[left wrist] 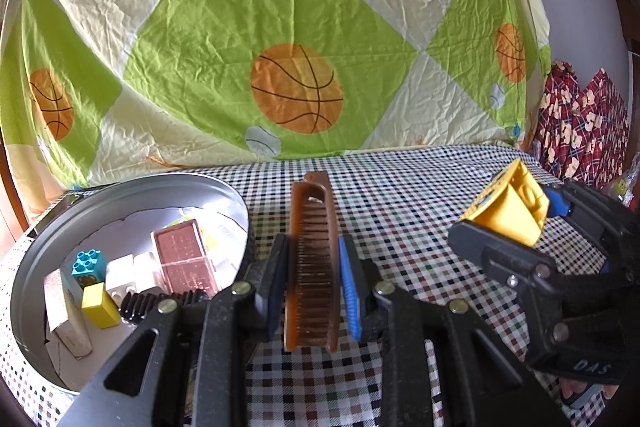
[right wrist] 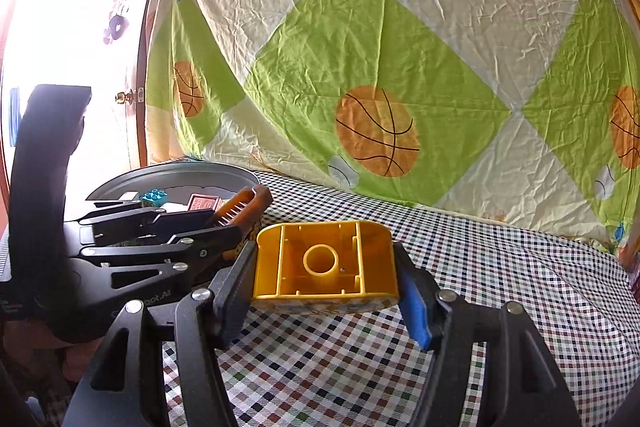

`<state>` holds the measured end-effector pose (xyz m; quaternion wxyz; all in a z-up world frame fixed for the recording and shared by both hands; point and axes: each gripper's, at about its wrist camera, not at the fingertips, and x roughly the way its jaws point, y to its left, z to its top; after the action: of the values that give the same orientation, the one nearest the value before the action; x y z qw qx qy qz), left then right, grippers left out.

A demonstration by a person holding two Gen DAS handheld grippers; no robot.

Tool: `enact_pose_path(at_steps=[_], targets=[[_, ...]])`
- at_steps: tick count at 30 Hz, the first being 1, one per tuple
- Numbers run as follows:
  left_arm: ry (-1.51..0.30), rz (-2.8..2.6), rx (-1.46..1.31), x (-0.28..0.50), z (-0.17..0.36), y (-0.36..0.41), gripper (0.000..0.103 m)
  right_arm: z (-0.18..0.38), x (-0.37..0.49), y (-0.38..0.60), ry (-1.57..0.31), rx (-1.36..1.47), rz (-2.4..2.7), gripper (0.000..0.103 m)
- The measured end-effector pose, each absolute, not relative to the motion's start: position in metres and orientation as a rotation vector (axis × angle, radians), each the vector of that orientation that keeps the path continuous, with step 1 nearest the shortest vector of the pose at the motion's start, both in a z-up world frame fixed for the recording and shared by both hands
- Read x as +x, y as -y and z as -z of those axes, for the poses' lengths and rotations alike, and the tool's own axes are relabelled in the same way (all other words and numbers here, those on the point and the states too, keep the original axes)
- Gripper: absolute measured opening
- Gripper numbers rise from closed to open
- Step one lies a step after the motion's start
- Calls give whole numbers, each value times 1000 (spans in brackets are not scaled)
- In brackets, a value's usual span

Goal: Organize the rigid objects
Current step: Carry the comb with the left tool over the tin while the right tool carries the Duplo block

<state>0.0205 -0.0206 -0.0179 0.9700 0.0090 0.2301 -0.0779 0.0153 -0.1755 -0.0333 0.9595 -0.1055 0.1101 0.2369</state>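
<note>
Left gripper [left wrist: 314,285] clamps a brown plastic comb [left wrist: 312,263] beside a round metal tin [left wrist: 132,187]; right gripper [right wrist: 326,289] grips a hollow yellow plastic block [right wrist: 326,263] above the checked tablecloth [right wrist: 500,287].

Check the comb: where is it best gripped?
Across its narrow width near mid-length, coming end-on along its length, as the left gripper does now. The comb is long and thin with flat parallel sides, so the jaws seat squarely; gripping near the middle limits droop.
</note>
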Motion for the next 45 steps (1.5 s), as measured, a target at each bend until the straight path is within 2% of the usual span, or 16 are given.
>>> enact_pose_path(at_steps=[45], targets=[[-411,104,-89,-17,12,-46,24,34,9,117,-270,-262,-551,65]])
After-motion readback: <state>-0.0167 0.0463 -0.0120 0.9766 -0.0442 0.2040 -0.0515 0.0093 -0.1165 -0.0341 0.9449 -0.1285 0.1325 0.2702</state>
